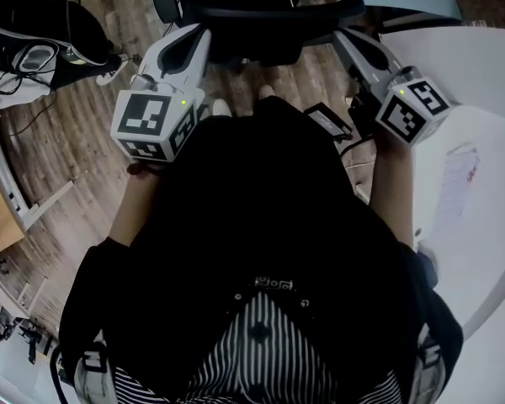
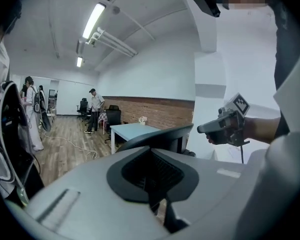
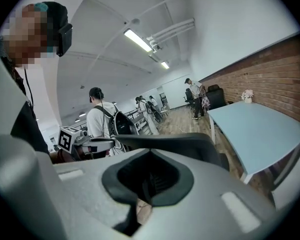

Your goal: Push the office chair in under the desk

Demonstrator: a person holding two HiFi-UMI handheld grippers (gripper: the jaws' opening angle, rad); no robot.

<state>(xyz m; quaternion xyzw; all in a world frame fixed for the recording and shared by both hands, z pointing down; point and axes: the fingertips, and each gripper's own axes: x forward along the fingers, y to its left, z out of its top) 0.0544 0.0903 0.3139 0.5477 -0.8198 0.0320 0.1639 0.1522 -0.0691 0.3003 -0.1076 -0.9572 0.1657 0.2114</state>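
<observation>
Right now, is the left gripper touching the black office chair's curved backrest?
Cannot tell. In the head view the left gripper, jaws shut, overlaps the black office chair's curved backrest edge; the left gripper view shows neither contact nor gap plainly.

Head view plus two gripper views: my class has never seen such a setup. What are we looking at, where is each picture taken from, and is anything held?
There is no robot: a person holds a claw tool in each hand. The head view comes from a camera on the person's head, looking steeply down past their dark clothes. In it the left claw and right claw point at the back of a black office chair on a wooden floor; a white desk with a sheet of paper is on the right. The patterned cubes belong to the claws. The other two pictures come from a camera riding on each claw, looking along its jaws. Both claws are shut with nothing between the jaws; whether they touch the chair is unclear.
</observation>
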